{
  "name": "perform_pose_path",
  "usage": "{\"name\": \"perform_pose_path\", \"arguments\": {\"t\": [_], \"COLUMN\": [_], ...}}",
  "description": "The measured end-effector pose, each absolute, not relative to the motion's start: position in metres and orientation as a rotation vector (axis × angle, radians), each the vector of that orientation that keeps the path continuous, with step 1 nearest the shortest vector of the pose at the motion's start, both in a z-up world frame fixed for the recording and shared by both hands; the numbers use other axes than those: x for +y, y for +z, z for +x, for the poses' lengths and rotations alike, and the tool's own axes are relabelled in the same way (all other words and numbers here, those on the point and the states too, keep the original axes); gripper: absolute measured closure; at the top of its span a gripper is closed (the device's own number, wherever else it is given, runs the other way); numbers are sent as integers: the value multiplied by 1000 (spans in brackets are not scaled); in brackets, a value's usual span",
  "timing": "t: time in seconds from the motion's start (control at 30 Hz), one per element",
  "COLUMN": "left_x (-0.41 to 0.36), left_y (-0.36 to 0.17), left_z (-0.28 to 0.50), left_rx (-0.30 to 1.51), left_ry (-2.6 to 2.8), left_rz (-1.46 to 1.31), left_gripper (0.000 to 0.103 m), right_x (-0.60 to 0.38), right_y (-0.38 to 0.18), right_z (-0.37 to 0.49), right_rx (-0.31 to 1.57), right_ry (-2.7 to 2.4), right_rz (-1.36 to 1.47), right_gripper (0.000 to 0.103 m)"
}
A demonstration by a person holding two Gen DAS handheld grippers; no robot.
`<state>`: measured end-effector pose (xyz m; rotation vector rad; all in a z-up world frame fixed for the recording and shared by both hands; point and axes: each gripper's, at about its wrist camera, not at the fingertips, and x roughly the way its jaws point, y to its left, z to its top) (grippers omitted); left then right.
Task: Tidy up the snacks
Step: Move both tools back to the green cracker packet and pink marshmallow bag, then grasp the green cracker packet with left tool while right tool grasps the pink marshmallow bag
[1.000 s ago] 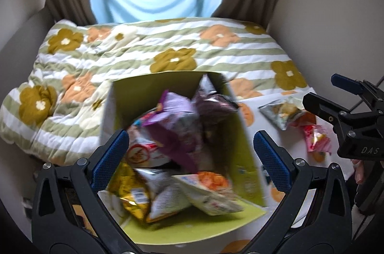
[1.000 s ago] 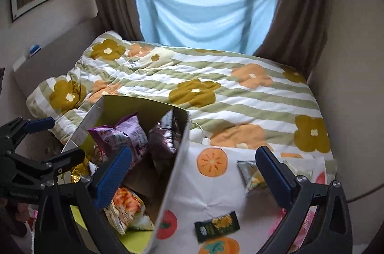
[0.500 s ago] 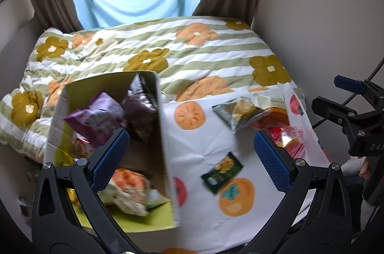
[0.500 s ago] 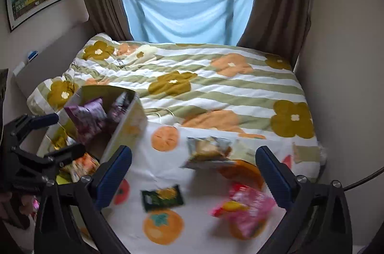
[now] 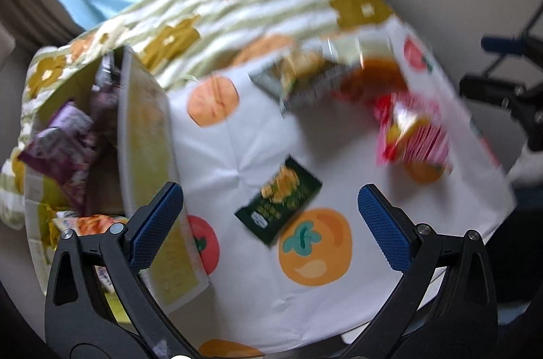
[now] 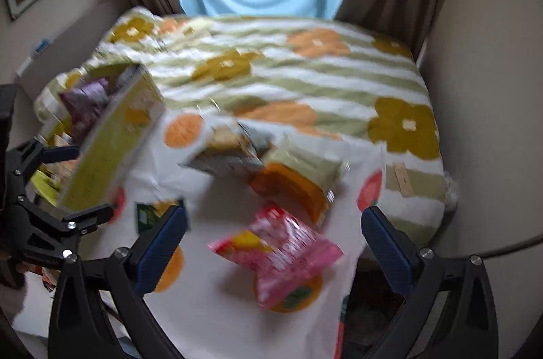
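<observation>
2 views, both blurred. Left wrist first: the left gripper (image 5: 270,223) is spread wide with nothing between its fingers, hanging over a dark green packet (image 5: 279,201) on the fruit-print cloth (image 5: 234,155). Left of it stands the yellow-green box (image 5: 146,135), purple bags (image 5: 64,142) inside. Farther back lie a grey bag (image 5: 305,80) and a pink bag (image 5: 414,131).

Right wrist now: the right gripper (image 6: 273,248) is also spread, gripping nothing, above the pink bag (image 6: 285,250). Beyond it sit an orange bag (image 6: 292,186) and the grey bag (image 6: 227,152). The box (image 6: 112,142) stands at left, on the flowered quilt's (image 6: 305,70) edge.
</observation>
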<state>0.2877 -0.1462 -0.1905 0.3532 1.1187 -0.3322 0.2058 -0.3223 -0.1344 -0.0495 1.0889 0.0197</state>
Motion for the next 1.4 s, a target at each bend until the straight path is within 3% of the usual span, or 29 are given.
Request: {"name": "perform_pose_path", "arguments": {"t": [0.1, 0.27, 0.5, 0.63, 0.93, 1.2, 1.27, 1.33, 1.4], "left_x": [-153, -159, -160, -159, -146, -143, -143, -140, -138], "left_y": [-222, -264, -289, -305, -319, -319, -318, -314, -313], "left_z": [292, 302, 319, 328, 333, 331, 331, 330, 328], "left_rx": [1201, 1297, 1352, 1409, 1463, 1439, 1435, 1428, 1434], "left_ry": [-341, -349, -346, -361, -423, -453, -460, -476, -491], "left_rz": [420, 521, 612, 608, 473, 466, 468, 455, 444], "left_gripper": [11, 14, 14, 22, 37, 38, 42, 57, 58], "right_x": [-335, -344, -349, -351, -347, -336, -333, -329, -326], "right_y": [-159, -189, -216, -229, -246, -254, -256, -258, -260], "right_z": [207, 206, 218, 223, 234, 242, 242, 244, 244], "right_rx": [1154, 1220, 1266, 1290, 1333, 1353, 1356, 1359, 1358], "right_ry": [41, 84, 175, 173, 188, 223, 226, 230, 231], "right_rz": [-6, -47, -59, -56, -56, -47, -46, -42, -37], "right_gripper": [0, 0, 0, 0, 0, 0, 0, 0, 0]}}
